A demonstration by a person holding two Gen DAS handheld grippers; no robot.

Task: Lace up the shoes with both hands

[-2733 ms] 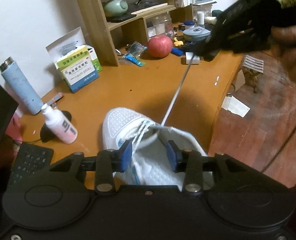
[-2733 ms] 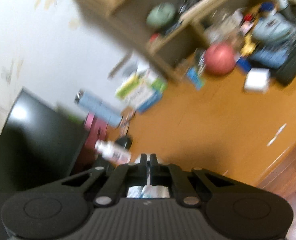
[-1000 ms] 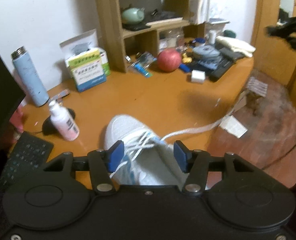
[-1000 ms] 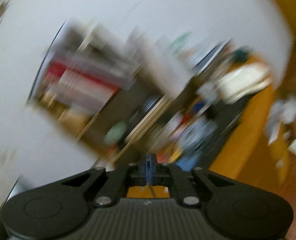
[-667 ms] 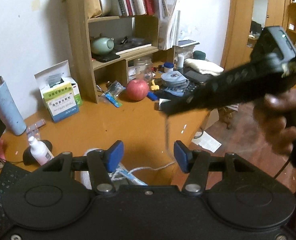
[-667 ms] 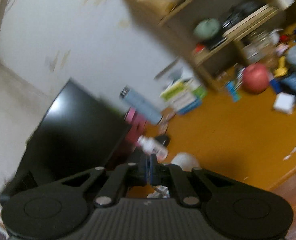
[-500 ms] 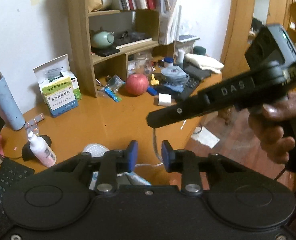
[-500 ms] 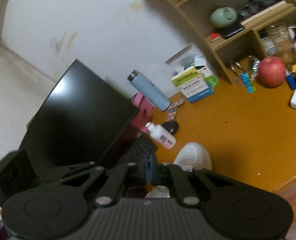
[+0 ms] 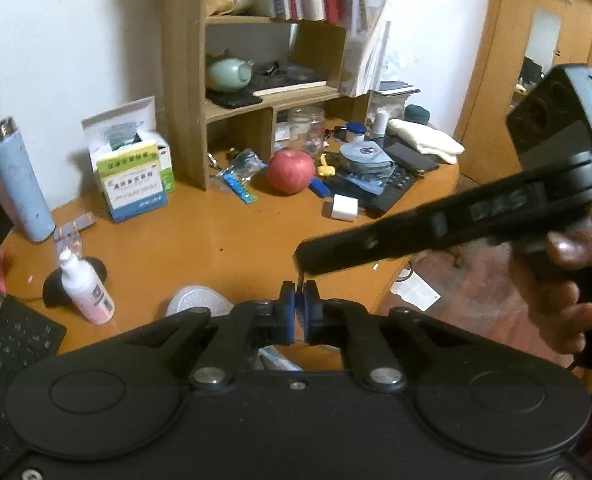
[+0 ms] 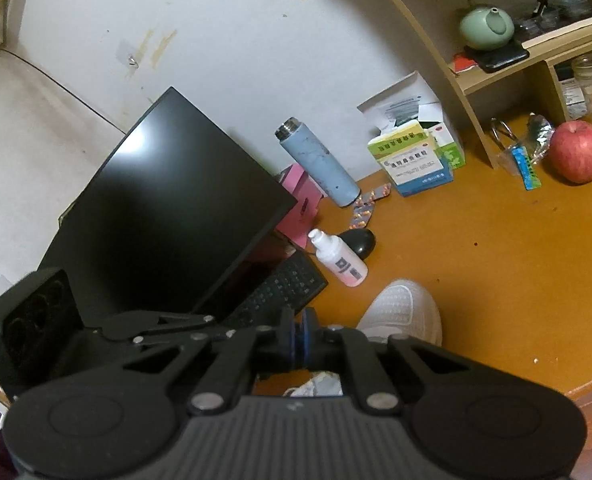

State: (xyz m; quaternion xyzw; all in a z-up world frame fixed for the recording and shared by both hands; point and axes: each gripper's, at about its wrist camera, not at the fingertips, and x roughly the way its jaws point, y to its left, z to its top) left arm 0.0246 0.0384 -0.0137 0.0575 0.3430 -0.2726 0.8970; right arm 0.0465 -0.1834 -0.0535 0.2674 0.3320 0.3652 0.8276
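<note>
The left gripper (image 9: 299, 307) is clenched on the thin lace end (image 9: 300, 277), directly beneath the right gripper (image 9: 302, 258), whose jaws are opening, above the white mesh shoe (image 10: 402, 310) on the orange desk (image 9: 215, 236).

"DAS" on right gripper (image 9: 302, 258) arm

Left gripper (image 9: 299, 307) jaws, wide apart before, now shut on lace (image 9: 300, 280). Right gripper (image 10: 298, 338) swung across above it; jaws opening.
</note>
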